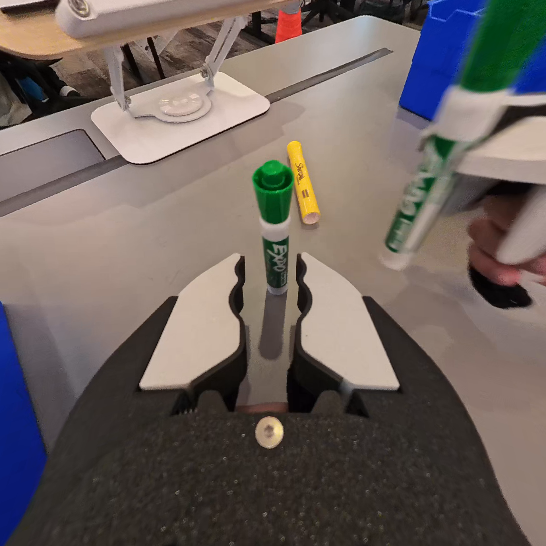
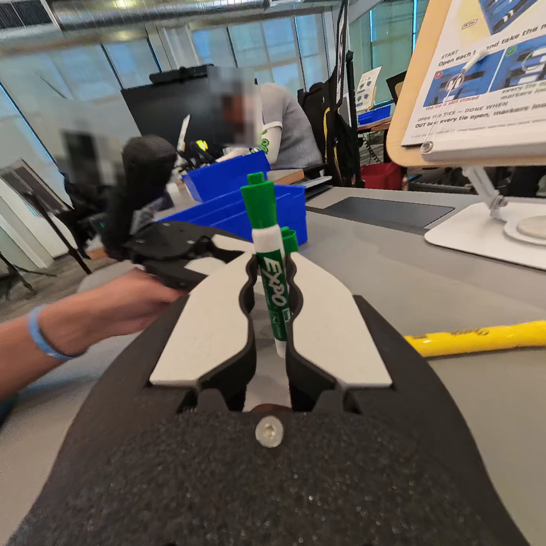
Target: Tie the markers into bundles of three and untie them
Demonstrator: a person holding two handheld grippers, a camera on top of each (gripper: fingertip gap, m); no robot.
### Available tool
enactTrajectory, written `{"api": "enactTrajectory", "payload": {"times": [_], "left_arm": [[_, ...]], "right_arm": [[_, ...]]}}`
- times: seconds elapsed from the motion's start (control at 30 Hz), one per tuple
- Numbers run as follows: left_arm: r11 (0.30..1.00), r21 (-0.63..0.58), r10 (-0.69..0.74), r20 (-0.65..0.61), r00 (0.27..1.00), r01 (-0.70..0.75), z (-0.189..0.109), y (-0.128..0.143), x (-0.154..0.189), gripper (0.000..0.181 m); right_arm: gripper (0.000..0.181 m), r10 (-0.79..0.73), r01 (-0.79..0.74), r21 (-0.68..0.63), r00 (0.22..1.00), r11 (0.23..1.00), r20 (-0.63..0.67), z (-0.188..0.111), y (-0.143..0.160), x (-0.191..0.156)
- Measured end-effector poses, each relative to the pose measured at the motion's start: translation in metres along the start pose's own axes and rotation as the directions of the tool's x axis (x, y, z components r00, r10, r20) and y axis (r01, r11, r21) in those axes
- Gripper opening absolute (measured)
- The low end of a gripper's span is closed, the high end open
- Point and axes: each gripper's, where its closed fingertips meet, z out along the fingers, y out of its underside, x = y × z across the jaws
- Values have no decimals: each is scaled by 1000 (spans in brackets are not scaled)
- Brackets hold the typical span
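Observation:
A green marker (image 1: 273,230) stands upright on the grey table (image 1: 147,266), just beyond and between the fingertips of my left gripper (image 1: 270,260). The left gripper is open, with a gap on each side of the marker. A yellow marker (image 1: 302,183) lies on the table just behind it. My right gripper (image 2: 270,266) is shut on a second green marker (image 2: 270,283) and holds it cap-up above the table. That pair shows blurred at the right of the left wrist view (image 1: 413,201). The standing marker's cap (image 2: 289,237) peeks out behind the held one. The yellow marker (image 2: 472,336) lies to the right.
A white stand base (image 1: 180,118) carries a tilted board with an instruction sheet (image 2: 478,88) at the back. Blue bins stand at the table's right (image 1: 437,59) and left (image 2: 236,212). The left gripper (image 2: 218,251) and the hand holding it are at the left. A person sits in the background. Tip to tip, the grippers are about 9 cm apart.

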Motion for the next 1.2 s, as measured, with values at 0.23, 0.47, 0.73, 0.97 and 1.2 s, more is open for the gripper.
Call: {"api": "enactTrajectory", "payload": {"times": [0.23, 0.47, 0.73, 0.97, 1.2], "left_arm": [[1000, 19, -23, -6, 1000, 24, -7, -4, -6, 30], [999, 19, -31, -30, 999, 31, -5, -3, -5, 29], [974, 221, -5, -191, 982, 48, -60, -69, 25, 30], [962, 269, 126, -577, 807, 41, -99, -84, 111, 33], [979, 204, 140, -644, 752, -8, -87, -67, 131, 19]], "right_arm": [[18, -106, 108, -39, 993, 993, 57, 29, 11, 27], [18, 55, -47, -131, 997, 990, 60, 32, 14, 32], [19, 97, -47, -197, 963, 979, 253, -8, 15, -26], [19, 199, -158, -130, 879, 979, 433, -43, 12, -77], [18, 168, -115, -148, 889, 982, 425, -55, 22, -77]]}}
